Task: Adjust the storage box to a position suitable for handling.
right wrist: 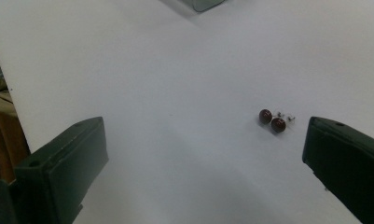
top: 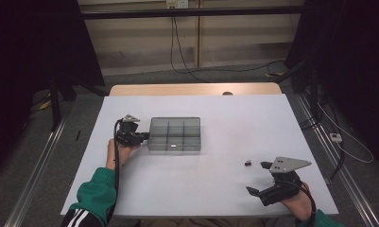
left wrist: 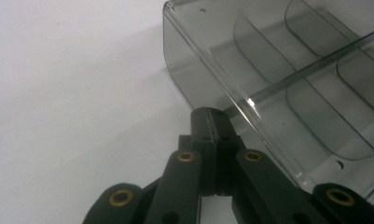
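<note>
Right gripper near table edge, jaws spread wide, empty. Pair of dark red stud earrings just ahead on white table. Left gripper, jaws pressed together, steadies smoky divided box at its wall. Likely step: approach to pick; next move calls for fine, low pinch.

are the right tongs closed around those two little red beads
No, the right tongs are wide open, the red beads lying untouched on the table between them.
</note>
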The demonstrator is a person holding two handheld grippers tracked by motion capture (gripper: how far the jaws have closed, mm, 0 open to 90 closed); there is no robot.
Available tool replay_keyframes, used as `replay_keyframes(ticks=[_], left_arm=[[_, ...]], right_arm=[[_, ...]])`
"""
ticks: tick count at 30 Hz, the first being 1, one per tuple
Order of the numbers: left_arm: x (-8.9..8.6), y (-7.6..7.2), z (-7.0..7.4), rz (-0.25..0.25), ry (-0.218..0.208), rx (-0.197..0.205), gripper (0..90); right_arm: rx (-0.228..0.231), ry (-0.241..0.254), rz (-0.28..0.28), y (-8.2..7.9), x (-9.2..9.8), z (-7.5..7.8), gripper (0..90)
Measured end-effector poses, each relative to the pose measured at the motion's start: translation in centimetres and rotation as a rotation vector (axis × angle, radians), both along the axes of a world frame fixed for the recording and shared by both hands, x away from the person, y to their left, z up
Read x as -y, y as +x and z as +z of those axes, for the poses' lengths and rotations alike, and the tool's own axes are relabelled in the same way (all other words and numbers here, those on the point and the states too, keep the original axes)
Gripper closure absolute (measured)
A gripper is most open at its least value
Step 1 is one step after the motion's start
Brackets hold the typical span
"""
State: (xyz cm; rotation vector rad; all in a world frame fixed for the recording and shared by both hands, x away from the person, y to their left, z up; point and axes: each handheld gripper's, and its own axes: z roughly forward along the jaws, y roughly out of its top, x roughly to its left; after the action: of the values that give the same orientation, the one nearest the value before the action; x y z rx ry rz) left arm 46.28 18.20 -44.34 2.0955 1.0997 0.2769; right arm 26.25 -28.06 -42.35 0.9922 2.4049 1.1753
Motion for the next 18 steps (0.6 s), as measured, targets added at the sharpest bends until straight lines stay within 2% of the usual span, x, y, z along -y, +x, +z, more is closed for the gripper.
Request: replay_keyframes(ticks=[3, 6, 8, 18], left_arm=[[0.4, -0.2, 0.0, -0.02, 0.015, -0.002, 90.0], [0.8, -0.3, 0.0, -0.014, 0.011, 0.002, 90.0], [1.2, -0.4, 0.0, -0.032, 0.03, 0.01, 90.0], [2.5, -0.6, -0.1, -0.048, 0.042, 0.043, 90.0]], right_arm=[[0.0, -0.001, 0.0, 0.0, 0.0, 0.0, 0.0], [0.002, -0.002, 0.001, 0.0, 0.0, 0.0, 0.0], [0.001, -0.001, 0.0, 0.0, 0.0, 0.0, 0.0], [0.002, -0.002, 0.001, 0.0, 0.0, 0.0, 0.0]])
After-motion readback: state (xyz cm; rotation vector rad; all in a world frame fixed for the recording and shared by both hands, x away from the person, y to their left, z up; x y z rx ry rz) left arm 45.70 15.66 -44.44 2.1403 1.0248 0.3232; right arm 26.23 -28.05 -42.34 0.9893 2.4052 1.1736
